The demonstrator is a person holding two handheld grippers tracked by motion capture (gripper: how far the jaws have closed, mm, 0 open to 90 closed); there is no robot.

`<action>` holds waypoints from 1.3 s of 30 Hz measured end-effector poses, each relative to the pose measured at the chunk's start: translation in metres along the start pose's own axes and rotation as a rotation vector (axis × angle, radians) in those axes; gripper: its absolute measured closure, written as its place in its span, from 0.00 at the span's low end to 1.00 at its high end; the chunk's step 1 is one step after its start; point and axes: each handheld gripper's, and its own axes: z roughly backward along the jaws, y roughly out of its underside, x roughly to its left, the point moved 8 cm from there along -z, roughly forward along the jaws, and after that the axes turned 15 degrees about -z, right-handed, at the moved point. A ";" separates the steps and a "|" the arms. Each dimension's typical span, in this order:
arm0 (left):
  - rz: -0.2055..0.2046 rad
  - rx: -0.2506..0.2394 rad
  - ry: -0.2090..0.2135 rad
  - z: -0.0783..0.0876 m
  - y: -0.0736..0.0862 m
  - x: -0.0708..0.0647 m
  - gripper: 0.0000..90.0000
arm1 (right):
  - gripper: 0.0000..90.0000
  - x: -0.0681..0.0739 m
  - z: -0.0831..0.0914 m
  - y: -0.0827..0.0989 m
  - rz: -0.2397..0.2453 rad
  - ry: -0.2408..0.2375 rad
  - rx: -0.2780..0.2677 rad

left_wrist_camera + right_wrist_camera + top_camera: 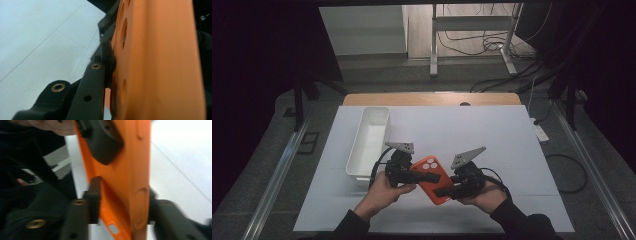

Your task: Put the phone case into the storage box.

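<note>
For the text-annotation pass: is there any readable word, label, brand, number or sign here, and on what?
None can be read.
Orange phone case: no print shows in any view.
White bin: plain.
White table sheet: thin lines, no text.
Left gripper and right gripper: unmarked.

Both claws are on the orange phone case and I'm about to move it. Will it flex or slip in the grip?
The orange phone case is probably soft: it looks like matte, rubbery material with rounded edges, so expect some bending when it is held only by the left claw and right claw. Slipping seems unlikely, since the matte skin should grip the pads. It is likely light, being an empty shell.
</note>
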 end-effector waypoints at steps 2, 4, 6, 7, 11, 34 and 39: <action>-0.004 -0.012 0.016 0.000 -0.001 -0.001 0.91 | 0.81 0.000 0.001 0.000 -0.009 -0.018 0.008; -0.008 -0.015 0.013 0.000 -0.002 -0.002 0.83 | 0.91 -0.001 0.003 -0.001 -0.015 -0.038 0.011; -0.015 -0.015 -0.008 0.001 -0.004 -0.001 0.80 | 0.92 0.000 0.005 -0.001 -0.008 -0.037 0.009; -0.013 -0.014 -0.017 0.001 -0.004 -0.001 0.77 | 0.93 0.001 0.006 -0.002 0.006 -0.031 0.007; -0.024 0.006 -0.093 0.005 -0.006 0.003 0.66 | 0.94 0.004 0.007 -0.005 0.026 0.007 -0.015; -0.123 0.206 -0.459 0.028 -0.004 0.018 0.00 | 0.94 -0.014 0.023 -0.013 0.011 0.156 -0.137; -0.126 0.230 -0.464 0.027 -0.001 0.018 0.00 | 0.94 -0.016 0.023 -0.013 0.014 0.176 -0.142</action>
